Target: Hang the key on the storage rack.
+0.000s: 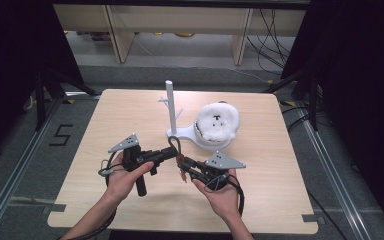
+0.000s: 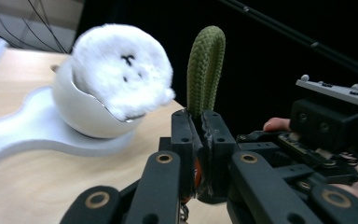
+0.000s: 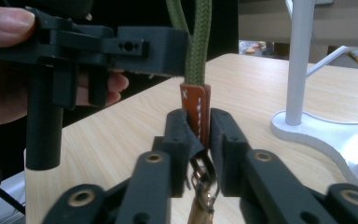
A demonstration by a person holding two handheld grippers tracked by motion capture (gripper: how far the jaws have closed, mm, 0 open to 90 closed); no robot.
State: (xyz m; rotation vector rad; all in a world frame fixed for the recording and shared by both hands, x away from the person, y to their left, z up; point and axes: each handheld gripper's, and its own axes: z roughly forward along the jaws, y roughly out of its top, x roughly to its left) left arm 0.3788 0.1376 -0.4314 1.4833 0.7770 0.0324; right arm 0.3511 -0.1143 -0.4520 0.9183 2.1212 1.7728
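Here, above the pale wooden table (image 1: 105, 125), the left gripper (image 2: 200, 122) clamps the olive-green braided cord loop (image 2: 206, 65), while the right gripper (image 3: 199, 131) grips its brown leather tab (image 3: 196, 112); a white fluffy plush toy (image 1: 219, 121) sits in a white stand (image 1: 172, 107) beyond.

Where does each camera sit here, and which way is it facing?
High view: above the person's side, looking forward and down on the table; both forearms, left gripper and right gripper show.
Left gripper view: rides the left gripper, jaws shut on the green cord loop, facing the white plush.
Right gripper view: rides the right gripper, jaws on the leather tab, facing the white stand.
Shared: all show the cord keychain.
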